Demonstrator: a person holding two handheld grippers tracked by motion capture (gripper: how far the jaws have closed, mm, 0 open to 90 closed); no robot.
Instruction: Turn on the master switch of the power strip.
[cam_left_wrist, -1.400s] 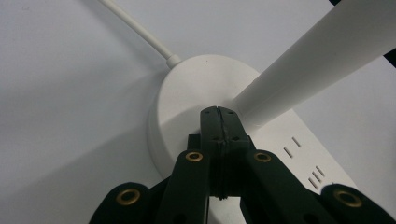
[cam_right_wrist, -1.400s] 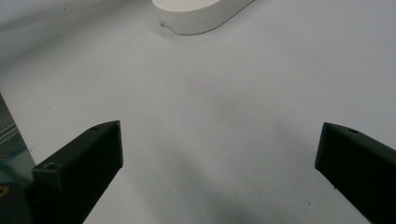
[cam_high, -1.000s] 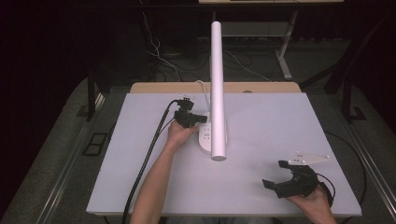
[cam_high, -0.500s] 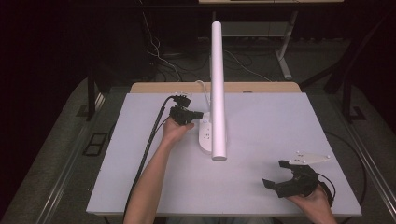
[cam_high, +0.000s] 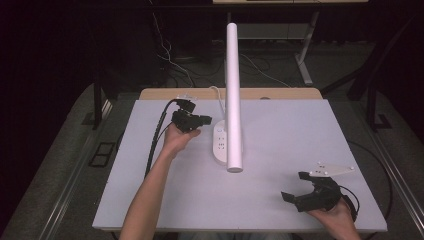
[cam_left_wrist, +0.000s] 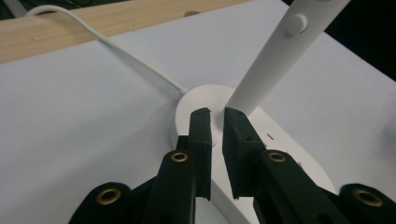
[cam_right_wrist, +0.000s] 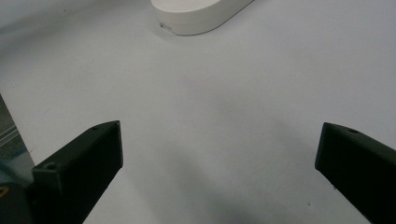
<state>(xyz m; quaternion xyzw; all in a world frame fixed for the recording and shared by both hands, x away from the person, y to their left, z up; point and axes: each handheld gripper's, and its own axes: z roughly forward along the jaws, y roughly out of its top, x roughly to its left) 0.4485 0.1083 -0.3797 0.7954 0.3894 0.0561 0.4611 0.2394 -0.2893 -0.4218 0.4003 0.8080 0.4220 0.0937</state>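
Note:
A white desk lamp stands mid-table, its long tube arm (cam_high: 233, 90) rising from an oval base (cam_high: 222, 142) that carries sockets. My left gripper (cam_high: 204, 120) is just left of the base, and its jaws are shut with a thin slit and nothing between them. In the left gripper view the tips (cam_left_wrist: 216, 112) hover over the round end of the base (cam_left_wrist: 196, 95), at the foot of the arm (cam_left_wrist: 280, 51). My right gripper (cam_high: 295, 186) rests at the front right, jaws wide open and empty (cam_right_wrist: 219, 135), pointing toward the base (cam_right_wrist: 196, 16).
The white tabletop (cam_high: 300, 130) has a wooden strip (cam_high: 280, 93) along its far edge. The lamp's white cord (cam_left_wrist: 116, 46) runs from the base back over that strip. A round button (cam_left_wrist: 295, 24) sits on the arm. Dark floor with cables lies beyond the table.
My left gripper has drifted a little farther back and to the left beside the lamp base. The right gripper and the lamp have stayed put.

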